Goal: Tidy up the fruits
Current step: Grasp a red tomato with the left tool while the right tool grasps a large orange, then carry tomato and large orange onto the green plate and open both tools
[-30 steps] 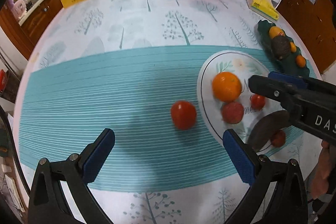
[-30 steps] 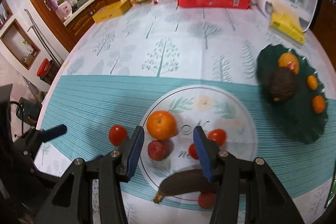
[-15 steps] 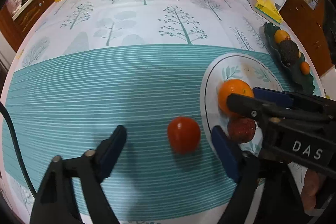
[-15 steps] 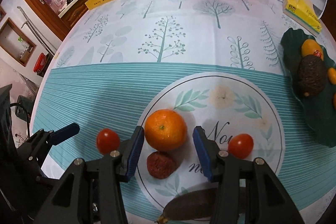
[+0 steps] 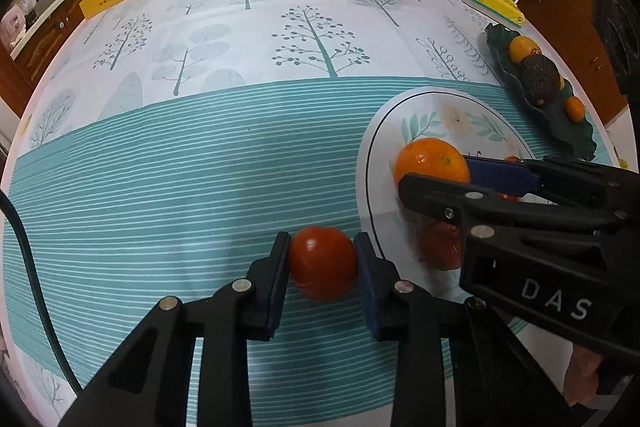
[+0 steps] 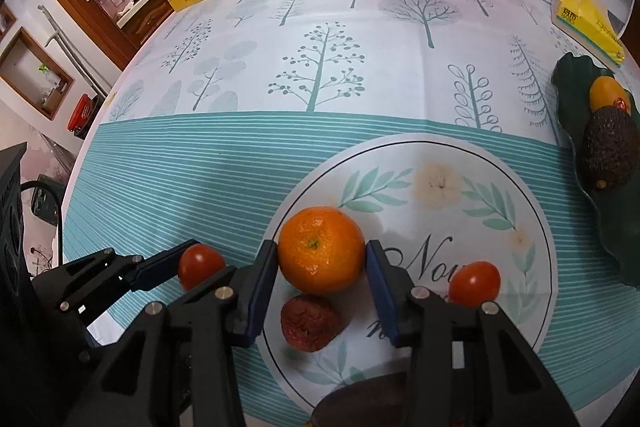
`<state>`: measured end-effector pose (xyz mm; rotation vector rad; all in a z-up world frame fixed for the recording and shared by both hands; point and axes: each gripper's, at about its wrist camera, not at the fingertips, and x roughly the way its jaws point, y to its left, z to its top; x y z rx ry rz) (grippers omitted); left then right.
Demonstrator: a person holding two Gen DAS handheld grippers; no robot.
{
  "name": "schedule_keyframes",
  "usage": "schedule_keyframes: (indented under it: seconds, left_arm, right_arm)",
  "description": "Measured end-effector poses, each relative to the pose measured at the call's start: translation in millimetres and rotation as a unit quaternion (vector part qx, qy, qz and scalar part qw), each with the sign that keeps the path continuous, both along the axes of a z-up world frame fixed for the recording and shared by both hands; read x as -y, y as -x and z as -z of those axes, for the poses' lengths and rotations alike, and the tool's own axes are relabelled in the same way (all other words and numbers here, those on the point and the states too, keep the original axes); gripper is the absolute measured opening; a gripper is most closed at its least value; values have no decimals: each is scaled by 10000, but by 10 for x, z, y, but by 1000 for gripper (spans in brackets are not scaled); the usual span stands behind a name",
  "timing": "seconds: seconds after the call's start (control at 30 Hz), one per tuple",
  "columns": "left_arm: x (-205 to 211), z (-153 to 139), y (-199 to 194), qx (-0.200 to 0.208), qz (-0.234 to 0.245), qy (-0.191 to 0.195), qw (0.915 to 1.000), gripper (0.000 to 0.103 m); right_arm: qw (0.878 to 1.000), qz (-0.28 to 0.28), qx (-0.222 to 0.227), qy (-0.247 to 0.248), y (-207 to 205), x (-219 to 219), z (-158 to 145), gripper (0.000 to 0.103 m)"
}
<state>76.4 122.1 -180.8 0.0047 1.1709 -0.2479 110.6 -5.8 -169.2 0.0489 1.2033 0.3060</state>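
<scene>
1. The left gripper (image 5: 323, 269) is clamping a red tomato (image 5: 322, 263) on the teal cloth, just outside the white plate (image 5: 436, 107) rim.
2. The right gripper (image 6: 321, 267) is pinching the orange (image 6: 321, 249) on that plate, near its left rim.
3. Beside the orange, a dark red fruit (image 6: 310, 323) and a second tomato (image 6: 474, 283) are sitting on the plate.
4. Right of the plate, a green dish (image 6: 568, 75) is holding an avocado (image 6: 609, 153).
5. Bare tablecloth is stretching beyond the plate.

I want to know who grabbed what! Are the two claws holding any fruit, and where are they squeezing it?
The left gripper pinches the tomato by its sides. The right gripper pinches the orange by its sides, on the plate.
</scene>
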Motion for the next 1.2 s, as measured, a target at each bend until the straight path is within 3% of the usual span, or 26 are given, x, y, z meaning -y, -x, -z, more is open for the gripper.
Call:
schedule_keyframes:
  seconds: [0.27,0.63,0.93,1.2]
  left_arm:
    - [9,-242,15,195,-38,-25,9998,30]
    - [337,-892,69,656,113,53,9978,30]
    - [1017,-1326,-47,987,435,100,9941,30]
    - [1804,-1512,-331,1193,688,158,9903,30]
  right_arm:
    - [9998,-37,217,-20,69,43,-206,44]
    - [9963,141,836,-118,231,405,-824,44]
    - [9897,606,1292,-123,286,1105,-1226,44]
    - [9810,1127,1582,11,239,1955,-1424,44]
